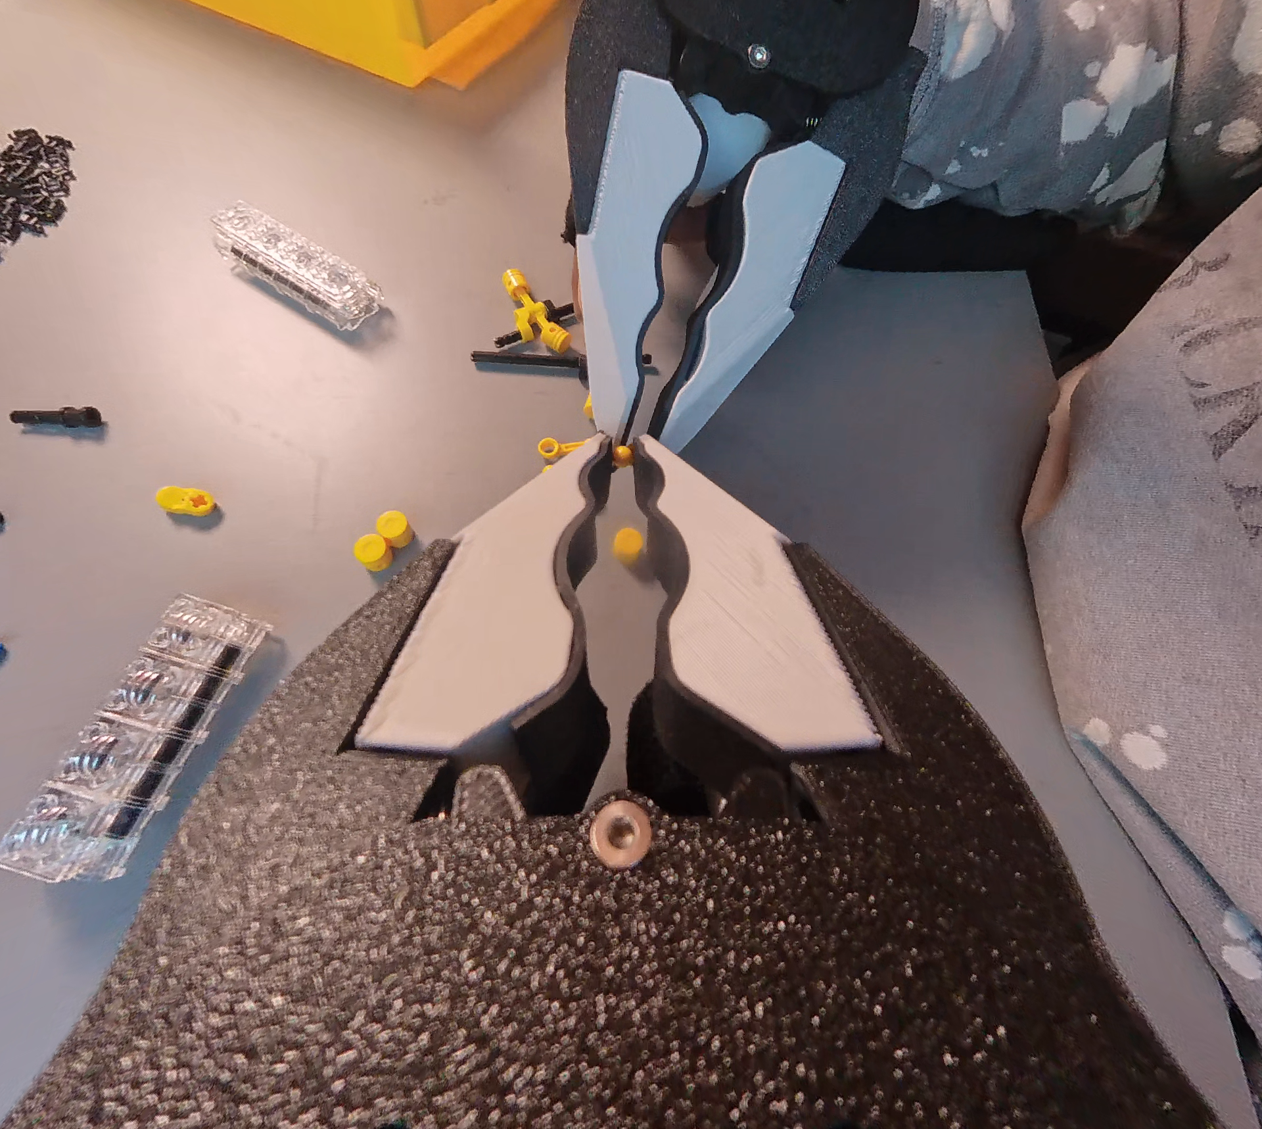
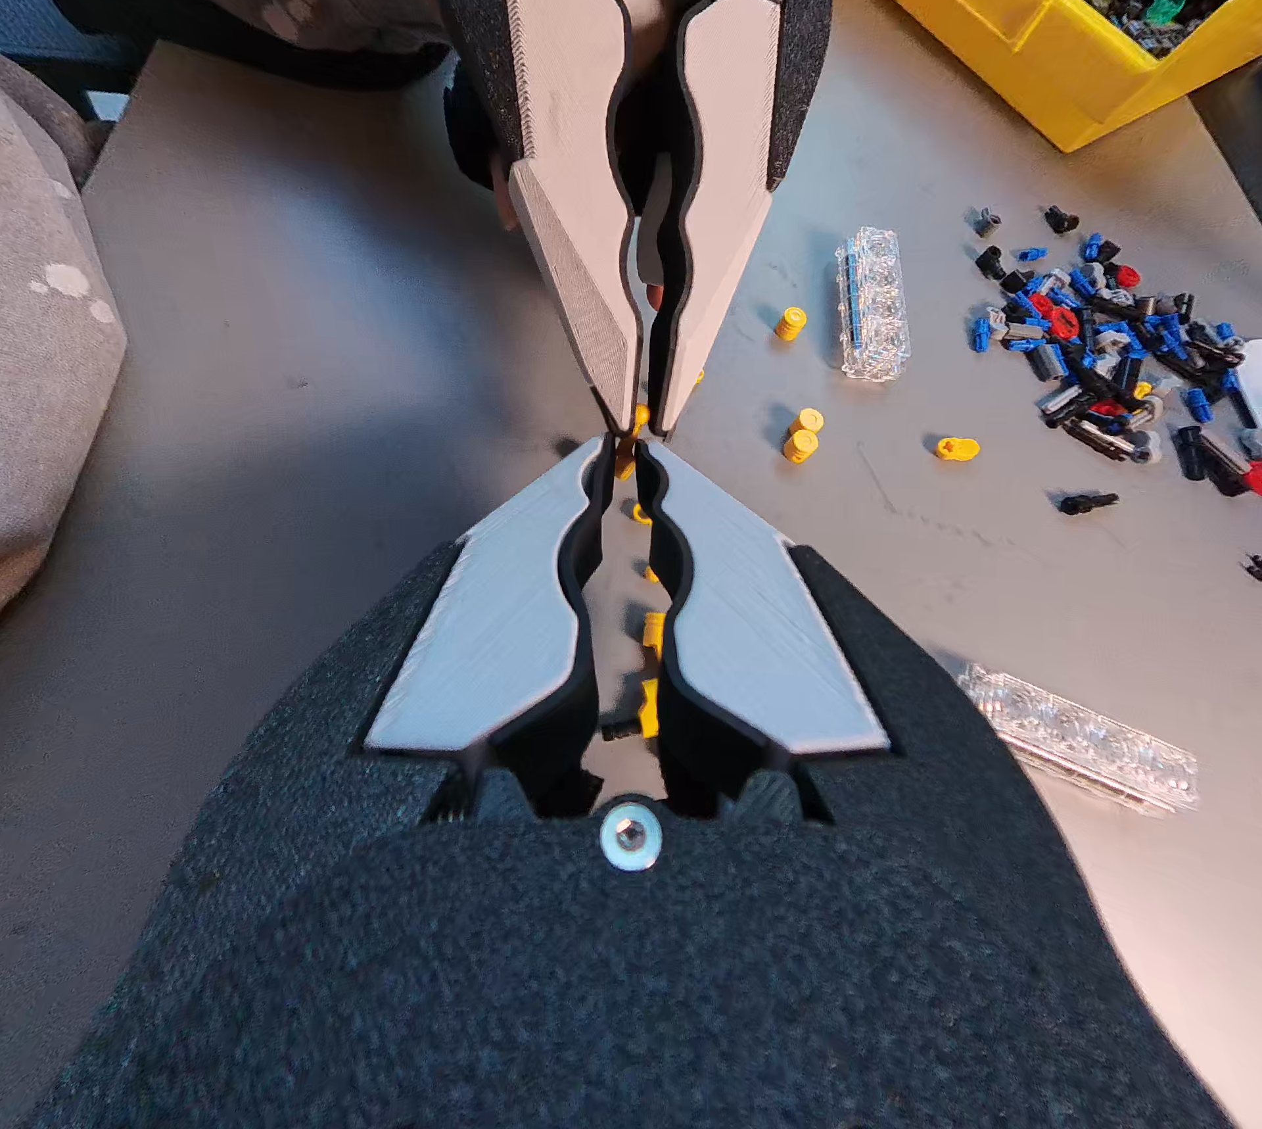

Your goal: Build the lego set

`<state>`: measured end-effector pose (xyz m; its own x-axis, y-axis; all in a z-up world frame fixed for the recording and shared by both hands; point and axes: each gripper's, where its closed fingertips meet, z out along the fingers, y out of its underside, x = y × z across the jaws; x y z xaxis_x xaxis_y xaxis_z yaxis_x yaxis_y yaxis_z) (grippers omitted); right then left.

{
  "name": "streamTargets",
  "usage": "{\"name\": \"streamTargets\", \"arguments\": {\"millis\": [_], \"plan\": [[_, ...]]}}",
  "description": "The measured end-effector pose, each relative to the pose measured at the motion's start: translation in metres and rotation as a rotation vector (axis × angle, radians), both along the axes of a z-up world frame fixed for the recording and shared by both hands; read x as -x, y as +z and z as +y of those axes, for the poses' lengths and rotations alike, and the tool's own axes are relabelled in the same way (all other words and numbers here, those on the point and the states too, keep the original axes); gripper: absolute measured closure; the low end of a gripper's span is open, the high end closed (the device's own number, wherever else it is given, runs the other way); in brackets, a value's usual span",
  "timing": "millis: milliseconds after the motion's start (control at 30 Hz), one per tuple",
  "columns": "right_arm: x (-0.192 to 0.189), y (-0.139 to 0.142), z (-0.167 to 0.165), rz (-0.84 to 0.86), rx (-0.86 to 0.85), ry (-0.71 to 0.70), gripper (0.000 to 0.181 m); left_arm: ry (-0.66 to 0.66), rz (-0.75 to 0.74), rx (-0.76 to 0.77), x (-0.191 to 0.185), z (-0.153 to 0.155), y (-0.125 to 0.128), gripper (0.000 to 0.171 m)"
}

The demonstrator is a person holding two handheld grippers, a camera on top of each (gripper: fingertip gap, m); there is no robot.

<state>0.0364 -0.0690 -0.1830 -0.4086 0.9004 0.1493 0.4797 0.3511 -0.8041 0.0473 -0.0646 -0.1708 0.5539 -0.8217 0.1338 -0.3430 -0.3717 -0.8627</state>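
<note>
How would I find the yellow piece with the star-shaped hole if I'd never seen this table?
Start at the big yellow bin and come down the grey table past the heap of blue, black and red bits. Just below that heap lies the flat yellow piece, alone. Its yellow neighbours are round stubby cylinders; this one is flat and oval.

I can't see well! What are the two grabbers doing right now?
Left gripper: shut on a small yellow piece.
Right gripper: shut on the same yellow piece, tip to tip.

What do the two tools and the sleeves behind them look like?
Both the left tool and right tool have a speckled black body, a silver screw and pale grey fingers with wavy black-edged inner faces. The sleeve is grey with pale blotches.
</note>
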Motion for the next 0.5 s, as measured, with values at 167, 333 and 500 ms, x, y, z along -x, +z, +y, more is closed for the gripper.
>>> {"name": "streamTargets", "arguments": {"millis": [167, 333, 500], "plan": [[0.002, 0.034, 0.004, 0.158, 0.115, -0.016, 0.176, 0.017, -0.199, 0.015, 0.004, 0.002, 0.028, 0.166], [0.003, 0.089, 0.002, 0.469, 0.158, -0.015, 0.176, -0.008, -0.663, 0.087, 0.006, 0.0, 0.081, 0.167], [0.005, 0.108, 0.004, 0.594, 0.11, -0.066, 0.176, -0.013, -0.895, 0.147, 0.008, 0.002, 0.098, 0.168]]}}
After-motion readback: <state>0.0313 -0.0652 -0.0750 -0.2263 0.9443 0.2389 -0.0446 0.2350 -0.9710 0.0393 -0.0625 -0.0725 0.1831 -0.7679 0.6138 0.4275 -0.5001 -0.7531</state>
